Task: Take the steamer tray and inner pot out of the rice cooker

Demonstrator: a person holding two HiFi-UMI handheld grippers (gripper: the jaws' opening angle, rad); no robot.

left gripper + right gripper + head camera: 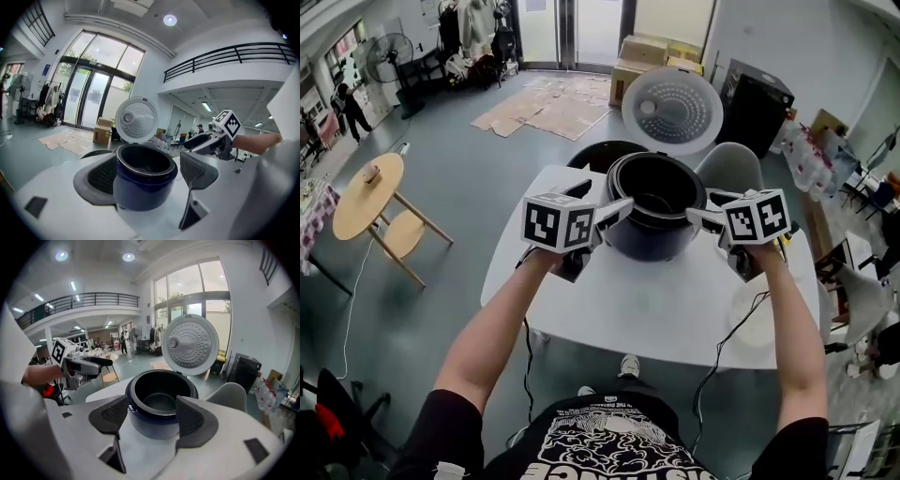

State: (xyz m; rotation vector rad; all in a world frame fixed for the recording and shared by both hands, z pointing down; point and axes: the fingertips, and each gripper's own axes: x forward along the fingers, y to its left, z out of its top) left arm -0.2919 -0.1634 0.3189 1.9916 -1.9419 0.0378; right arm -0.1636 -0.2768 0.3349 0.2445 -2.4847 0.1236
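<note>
I count one rice cooker (656, 217), dark blue, its single white lid (672, 110) standing open behind it. One inner pot (161, 399) sits inside, with a bright rim and a dark hollow. It is in the middle of the head view, close to the far edge of the white bench (609, 309).

There are two claws. The left claw (149, 174) is released, and its own view shows the jaws spread with the cooker between and beyond them. The right claw (152, 416) is released in the same way on the other side. Whether either tip touches the cooker's wall I cannot tell.

The near half of the bench is bare, so there is room towards the lower frame. Two chairs stand behind the bench, one dark (600, 150) and one white (731, 164). A round wooden table (366, 192) stands well apart at left.

Each marker cube shows only black-and-white squares. The white lettering on the black shirt (619, 441) is cut off at the bottom edge, and I cannot read it.
</note>
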